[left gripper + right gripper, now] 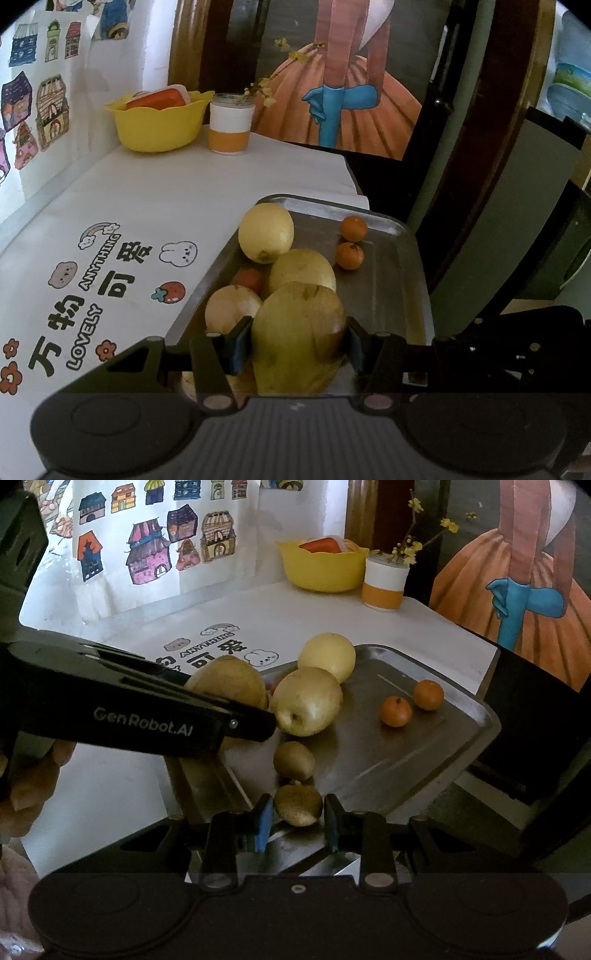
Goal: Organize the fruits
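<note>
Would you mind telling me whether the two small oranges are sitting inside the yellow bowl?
No, the two small oranges lie on the metal tray, while the yellow bowl stands far back on the table.

A: Which colours are seen at the upper left of the left wrist view?
B: A scalloped yellow plastic bowl [159, 123] and a white cup banded in orange [229, 123].

A: And lower right?
B: A grey metal tray [388, 295], two small orange citrus fruits [352, 242], pale yellow pears [266, 232].
</note>
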Demonstrator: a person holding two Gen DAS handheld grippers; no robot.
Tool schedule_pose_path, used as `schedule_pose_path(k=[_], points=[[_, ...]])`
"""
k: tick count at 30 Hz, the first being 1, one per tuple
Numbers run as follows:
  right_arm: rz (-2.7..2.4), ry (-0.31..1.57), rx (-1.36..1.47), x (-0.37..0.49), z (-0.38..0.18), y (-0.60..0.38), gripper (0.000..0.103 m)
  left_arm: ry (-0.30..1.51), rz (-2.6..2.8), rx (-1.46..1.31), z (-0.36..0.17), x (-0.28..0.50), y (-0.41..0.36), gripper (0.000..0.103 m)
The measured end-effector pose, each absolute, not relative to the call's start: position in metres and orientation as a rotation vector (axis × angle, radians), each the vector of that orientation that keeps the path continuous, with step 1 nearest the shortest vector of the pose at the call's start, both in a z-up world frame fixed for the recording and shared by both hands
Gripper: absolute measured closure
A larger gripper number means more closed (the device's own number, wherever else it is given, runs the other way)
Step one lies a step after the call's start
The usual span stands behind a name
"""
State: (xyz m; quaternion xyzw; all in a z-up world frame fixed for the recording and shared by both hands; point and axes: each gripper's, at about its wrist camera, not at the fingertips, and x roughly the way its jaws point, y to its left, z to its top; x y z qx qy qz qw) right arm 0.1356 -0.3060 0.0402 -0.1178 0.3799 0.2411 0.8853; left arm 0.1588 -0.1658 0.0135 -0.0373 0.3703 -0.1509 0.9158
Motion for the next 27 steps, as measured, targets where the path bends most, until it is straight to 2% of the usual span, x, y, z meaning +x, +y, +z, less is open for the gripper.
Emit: schedule_pose_path(k=[6, 15, 17, 19, 22, 27], points=[[0.481, 0.777, -0.235, 0.131, 0.039, -0.306, 0.066, 0.754, -0.322, -0.075, 0.013, 0.155, -0.167, 0.046], [0.46, 0.747, -0.216, 0.118, 0.037, -0.305, 0.045, 0.736, -0.322, -0.086, 0.011, 0.15, -0.162, 0.043], [0.453, 0.732, -0.22, 0.115, 0.039, -0.304, 0.035, 0.732, -0.326, -0.089, 0.012, 0.148, -0.161, 0.039], [0.439, 0.716, -0.218, 0.111, 0.042, -0.304, 0.029, 0.723, -0.332, -0.1, 0.014, 0.145, -0.159, 0.028], [0.423, 0.694, -0.194, 0.103, 0.045, -0.305, 0.02, 0.7, -0.335, -0.099, 0.019, 0.139, -0.155, 0.018], [0.387, 0.664, -0.153, 0.087, 0.049, -0.305, 0.01, 0.665, -0.335, -0.108, 0.025, 0.127, -0.143, 0.005]])
